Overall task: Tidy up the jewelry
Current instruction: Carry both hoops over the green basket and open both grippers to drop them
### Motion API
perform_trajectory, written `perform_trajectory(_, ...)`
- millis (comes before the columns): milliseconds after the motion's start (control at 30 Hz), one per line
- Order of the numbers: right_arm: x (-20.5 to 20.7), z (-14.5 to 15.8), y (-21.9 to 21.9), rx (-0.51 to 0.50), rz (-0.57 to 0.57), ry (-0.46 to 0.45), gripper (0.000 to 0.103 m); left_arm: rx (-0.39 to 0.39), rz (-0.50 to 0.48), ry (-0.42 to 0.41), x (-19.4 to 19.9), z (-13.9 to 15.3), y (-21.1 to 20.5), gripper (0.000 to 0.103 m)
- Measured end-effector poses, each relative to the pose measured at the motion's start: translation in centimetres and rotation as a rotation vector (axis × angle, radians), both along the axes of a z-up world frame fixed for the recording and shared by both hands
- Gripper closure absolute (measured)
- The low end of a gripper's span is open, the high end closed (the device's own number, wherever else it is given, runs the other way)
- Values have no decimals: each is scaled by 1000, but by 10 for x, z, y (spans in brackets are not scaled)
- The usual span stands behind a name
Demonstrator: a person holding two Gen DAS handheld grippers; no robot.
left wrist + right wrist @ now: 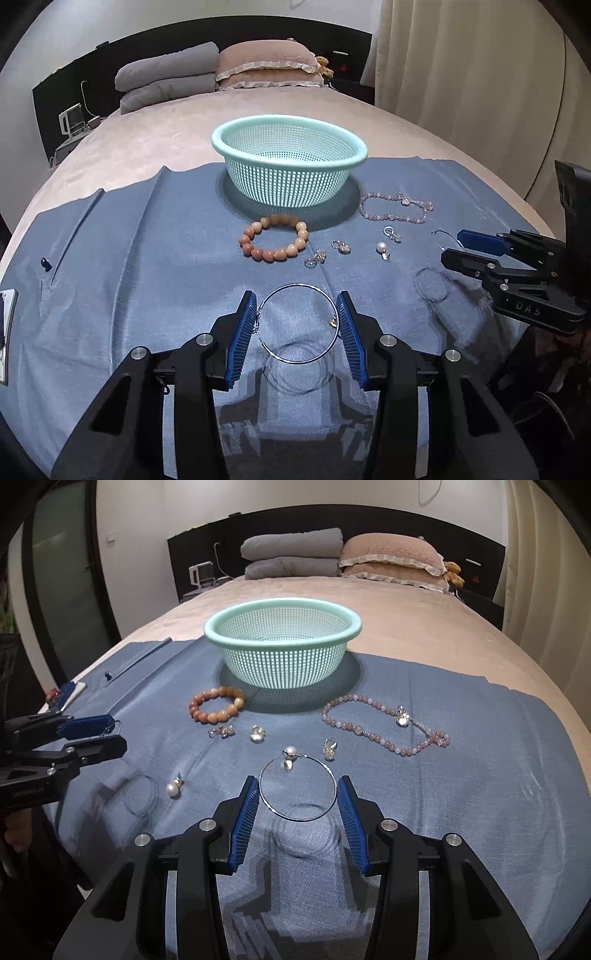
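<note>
Hoops: my left gripper [297, 325] clamps one hoop [298, 323], my right gripper [297, 799] another hoop [297, 788], both above the cloth [147, 258] | Basket [290, 157]: empty, beyond | Left: bracelet [275, 240], necklace [395, 208], earrings [341, 247], on cloth | Progress: nothing stowed.

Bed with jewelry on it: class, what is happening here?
A person holds two tongs, each gripping a thin silver hoop bangle: the left tongs one bangle, the right tongs another, both lifted off the blue cloth. The mint plastic mesh basket looks empty; beaded bracelets and earrings lie around.
</note>
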State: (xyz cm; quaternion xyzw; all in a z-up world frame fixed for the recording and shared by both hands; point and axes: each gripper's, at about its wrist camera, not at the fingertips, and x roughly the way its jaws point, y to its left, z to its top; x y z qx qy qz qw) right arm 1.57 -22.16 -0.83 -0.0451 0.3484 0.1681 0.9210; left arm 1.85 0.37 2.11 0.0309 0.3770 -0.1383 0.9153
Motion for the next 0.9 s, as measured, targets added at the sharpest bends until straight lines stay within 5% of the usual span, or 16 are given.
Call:
perform_trajectory(467, 87, 69, 10, 10, 16, -136, 62, 31, -36, -66, 96, 42, 0, 57)
perform_trajectory(900, 171, 25, 27, -3, 19, -43, 62, 57, -122, -10, 177, 11, -17, 57)
